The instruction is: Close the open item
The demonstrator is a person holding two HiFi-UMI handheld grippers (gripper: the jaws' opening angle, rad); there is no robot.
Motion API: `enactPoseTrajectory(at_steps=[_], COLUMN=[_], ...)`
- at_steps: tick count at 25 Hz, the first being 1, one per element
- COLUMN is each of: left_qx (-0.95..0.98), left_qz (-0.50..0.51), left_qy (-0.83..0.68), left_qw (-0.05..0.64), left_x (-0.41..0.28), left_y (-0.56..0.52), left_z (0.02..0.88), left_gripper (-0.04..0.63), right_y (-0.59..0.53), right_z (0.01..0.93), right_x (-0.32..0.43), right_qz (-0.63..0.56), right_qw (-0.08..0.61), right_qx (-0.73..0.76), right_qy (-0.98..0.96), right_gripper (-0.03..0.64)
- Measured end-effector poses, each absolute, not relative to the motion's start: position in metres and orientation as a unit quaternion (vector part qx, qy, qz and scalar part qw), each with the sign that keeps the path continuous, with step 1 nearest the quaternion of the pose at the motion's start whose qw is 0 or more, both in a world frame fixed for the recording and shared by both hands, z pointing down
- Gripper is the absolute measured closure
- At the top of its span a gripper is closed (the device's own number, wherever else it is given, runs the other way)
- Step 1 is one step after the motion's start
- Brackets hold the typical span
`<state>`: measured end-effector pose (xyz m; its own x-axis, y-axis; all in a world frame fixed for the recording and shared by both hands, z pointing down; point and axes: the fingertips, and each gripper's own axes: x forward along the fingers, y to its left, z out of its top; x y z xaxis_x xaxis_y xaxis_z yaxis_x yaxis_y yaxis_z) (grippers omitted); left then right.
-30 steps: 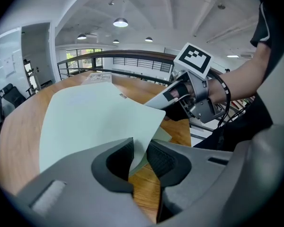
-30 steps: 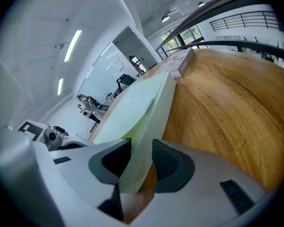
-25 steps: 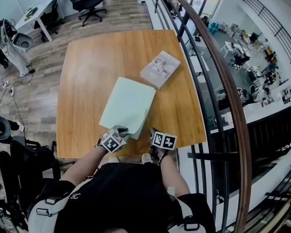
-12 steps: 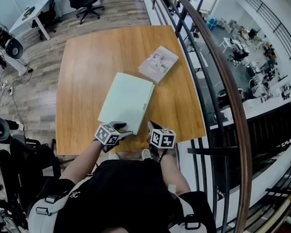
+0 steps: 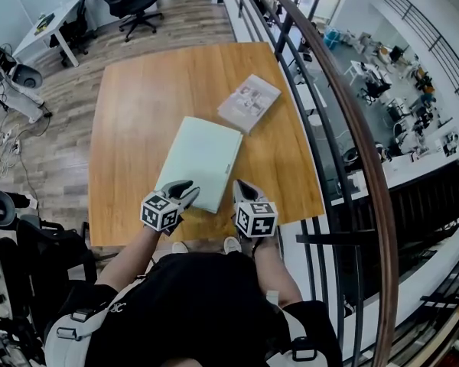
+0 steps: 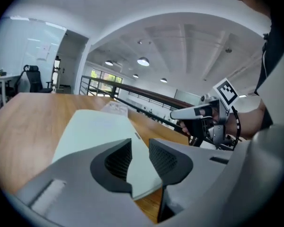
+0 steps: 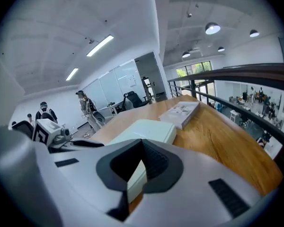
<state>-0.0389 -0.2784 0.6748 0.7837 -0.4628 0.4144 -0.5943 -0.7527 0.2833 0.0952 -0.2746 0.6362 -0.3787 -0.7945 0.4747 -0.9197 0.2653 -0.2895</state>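
Observation:
A pale green flat case (image 5: 203, 157) lies shut on the wooden table (image 5: 130, 121), its near corner toward me. My left gripper (image 5: 187, 190) hovers just off that near corner. Its jaws are apart and closing, with nothing pressed between the pads; the case (image 6: 97, 131) shows beyond the gap of the left gripper (image 6: 139, 156). My right gripper (image 5: 238, 184) hangs by the case's right near edge, shut and holding nothing. In the right gripper view the right gripper (image 7: 142, 144) has its tips together, with the case (image 7: 149, 129) ahead.
A white printed box (image 5: 249, 102) lies on the table beyond the case, toward the right edge. A dark railing (image 5: 344, 113) runs along the table's right side. An office chair (image 5: 130, 2) and a desk (image 5: 50, 21) stand far off on the left floor.
My left gripper has come off the case's near corner and drawn back toward me and to the left. The right gripper has barely shifted. The case lies flat.

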Motion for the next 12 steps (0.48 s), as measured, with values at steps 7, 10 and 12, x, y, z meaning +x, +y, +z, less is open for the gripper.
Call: enactPoseTrajectory(at_steps=[7, 10, 12], left_qx=[0.925, 0.920, 0.913], left_qz=[0.057, 0.048, 0.050], left_qy=[-0.351, -0.380, -0.401], left_qw=[0.135, 0.086, 0.059], left_x=[-0.058, -0.070, -0.078], left_y=[-0.300, -0.297, -0.295], left_z=[0.577, 0.538, 0.518], left_gripper=[0.592, 0.592, 0.592], right_y=[-0.287, -0.289, -0.289], right_z=[0.553, 0.519, 0.501], right_x=[0.094, 0.096, 0.099], right_qz=[0.172, 0.125, 0.100], right_qw=[0.051, 0.021, 0.007], right_qx=[0.574, 0.590, 0.599], right_qy=[-0.799, -0.798, -0.795], right_gripper=[0.614, 0.614, 0.614])
